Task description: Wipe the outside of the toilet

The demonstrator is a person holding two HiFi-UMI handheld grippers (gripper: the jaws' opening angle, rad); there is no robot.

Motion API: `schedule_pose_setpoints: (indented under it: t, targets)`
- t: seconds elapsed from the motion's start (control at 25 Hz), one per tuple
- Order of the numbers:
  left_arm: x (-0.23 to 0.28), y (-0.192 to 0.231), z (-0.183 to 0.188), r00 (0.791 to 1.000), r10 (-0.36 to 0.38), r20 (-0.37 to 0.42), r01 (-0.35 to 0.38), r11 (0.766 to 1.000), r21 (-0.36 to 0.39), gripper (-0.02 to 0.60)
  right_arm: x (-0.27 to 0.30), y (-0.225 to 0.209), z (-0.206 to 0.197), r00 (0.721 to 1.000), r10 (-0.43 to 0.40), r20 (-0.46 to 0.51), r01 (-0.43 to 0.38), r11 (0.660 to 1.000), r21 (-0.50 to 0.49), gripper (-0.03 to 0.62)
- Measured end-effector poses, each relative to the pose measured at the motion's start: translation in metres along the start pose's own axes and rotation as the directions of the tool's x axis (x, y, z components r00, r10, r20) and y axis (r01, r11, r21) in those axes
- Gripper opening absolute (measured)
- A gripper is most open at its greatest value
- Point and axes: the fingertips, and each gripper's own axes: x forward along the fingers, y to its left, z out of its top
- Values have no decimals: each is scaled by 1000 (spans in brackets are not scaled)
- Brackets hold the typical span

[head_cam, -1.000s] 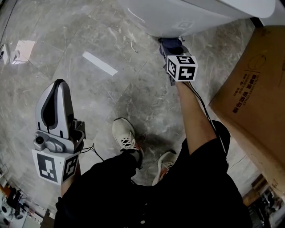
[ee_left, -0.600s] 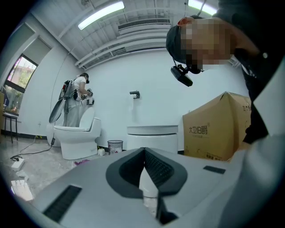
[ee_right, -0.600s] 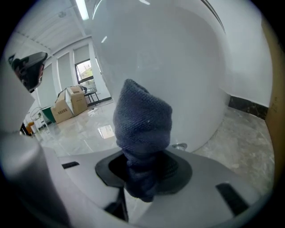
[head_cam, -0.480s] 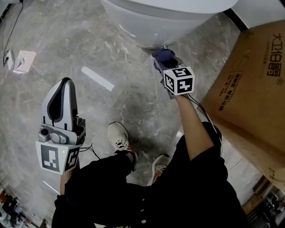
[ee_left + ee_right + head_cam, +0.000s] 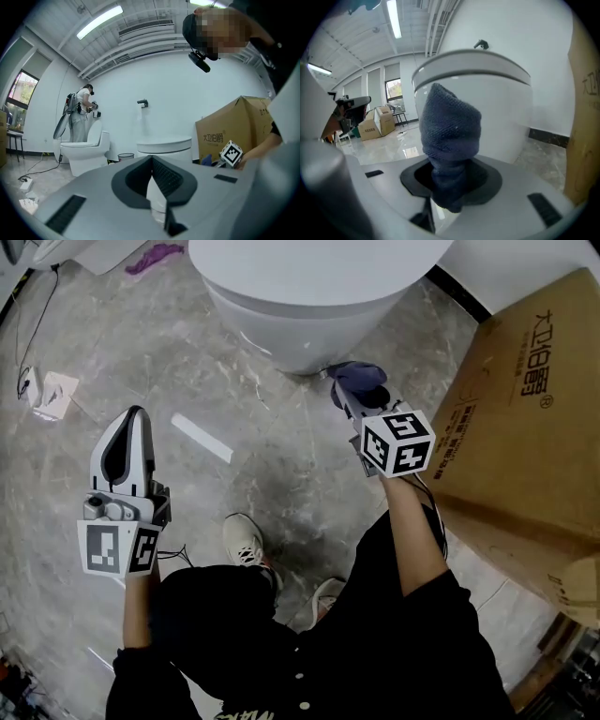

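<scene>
Pulled back from toilet (image 5: pixel 309 329), beside cardboard box (image 5: pixel 525 427), right hand-held gripper (image 5: pixel 351 397) pinches cloth (image 5: pixel 360 377); left hand-held gripper (image 5: pixel 130 420) closed.

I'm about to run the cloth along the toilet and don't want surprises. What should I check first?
1. Cloth held firmly: ok, the right tool is shut on it.
2. Cloth touching the toilet: cannot tell; it sits close to the bowl's lower wall.
3. Left tool out of the way: ok, shut, empty, over the floor.
4. Room on the right: ok, the cardboard box is near but apart from the right tool.
</scene>
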Motion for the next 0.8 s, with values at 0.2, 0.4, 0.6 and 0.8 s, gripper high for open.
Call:
schedule_pose_setpoints:
  t: [0.2,0.4,0.6,0.8]
  targets:
    - [1,6,24,999,25,29,-25,1000,9,11,-30,6,80,991,1,137,3,1000,-30,121]
    - [-2,5,34,998,49,44,-48,999,-19,11,-45,21,134,966,25,258,-11,998,-55,121]
    - [-8,5,29,998,63,29,-63,998,-9,11,-35,26,146,953,27,302,-1,996,-85,121]
    - [-4,3,18,999,30,15,-30,1000,7,11,-30,24,147,940,23,340,20,992,-123,121]
